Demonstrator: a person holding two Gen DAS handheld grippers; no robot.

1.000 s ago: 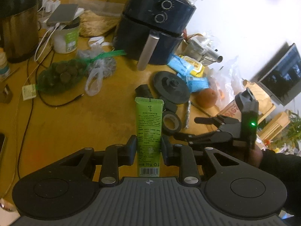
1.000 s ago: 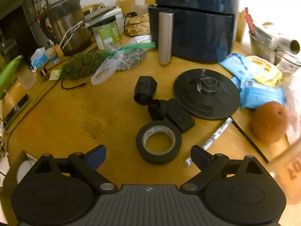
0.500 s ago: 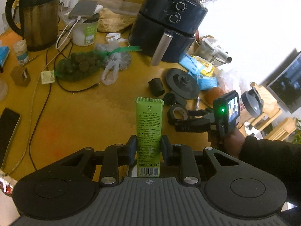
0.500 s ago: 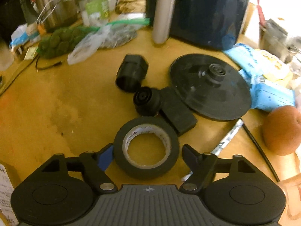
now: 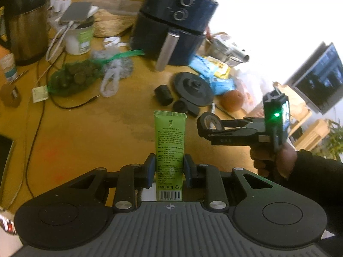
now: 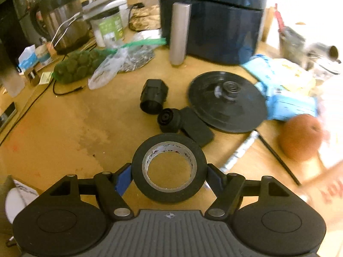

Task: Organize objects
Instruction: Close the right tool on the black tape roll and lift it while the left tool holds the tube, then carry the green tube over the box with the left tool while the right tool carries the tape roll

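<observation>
Over a cluttered wooden table [image 6: 64, 128], left tongs [image 5: 169, 167] clamp a green tube [image 5: 169, 150]; right tongs [image 6: 169, 175] grip a tape roll [image 6: 169, 169].

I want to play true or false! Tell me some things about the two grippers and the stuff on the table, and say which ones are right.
1. The left gripper is shut on the green tube. True.
2. The right gripper holds the brown round fruit. False: the fruit lies on the table; the gripper is shut on the roll of black tape.
3. The tape roll is lifted off the table. True, as the left wrist view shows.
4. The air fryer is bright red. False: it is dark blue.
5. A bag of dark green round things lies near the kettle. True.
</observation>
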